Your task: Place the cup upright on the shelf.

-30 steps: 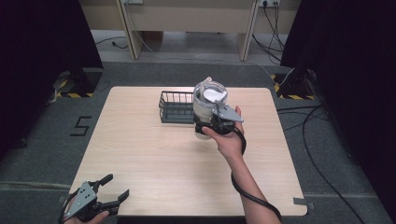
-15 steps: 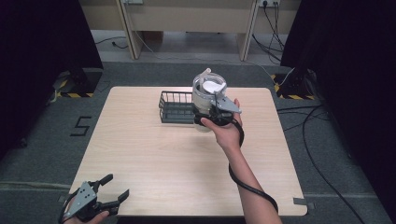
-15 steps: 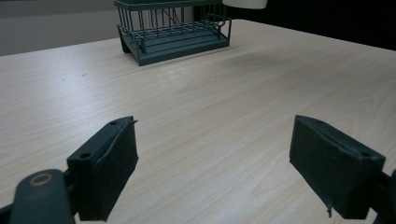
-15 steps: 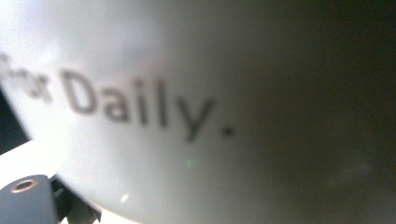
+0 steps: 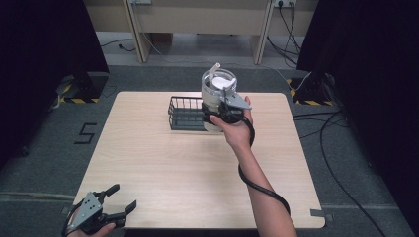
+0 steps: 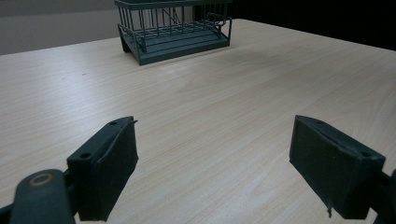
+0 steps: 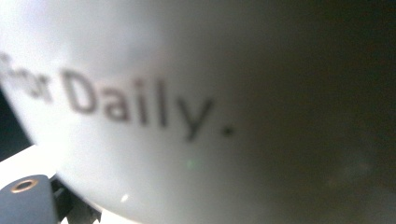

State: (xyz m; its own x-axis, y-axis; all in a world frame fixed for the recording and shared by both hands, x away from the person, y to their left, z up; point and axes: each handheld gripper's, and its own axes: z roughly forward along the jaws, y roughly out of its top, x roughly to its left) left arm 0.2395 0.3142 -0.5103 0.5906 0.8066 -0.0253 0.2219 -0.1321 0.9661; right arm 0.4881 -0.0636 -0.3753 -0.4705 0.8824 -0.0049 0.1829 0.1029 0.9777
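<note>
1. The cup carried dark printed lettering; in the right gripper view "Daily." was legible, and the word before it was cut off at the frame edge and blurred.
2. The right gripper was closed on the cup's side (its jaws themselves were hidden behind the cup and hand).
3. The cup was white with a lid and a straw-like piece at the top; it sat at the right end of the wire basket, at the far middle of the table. Whether it touched the basket or table could not be told.
4. The left gripper was held at the near left table edge with jaws spread wide, gripping nothing.
5. In the left gripper view, both pads hovered over bare tabletop, with the basket well ahead.
</note>
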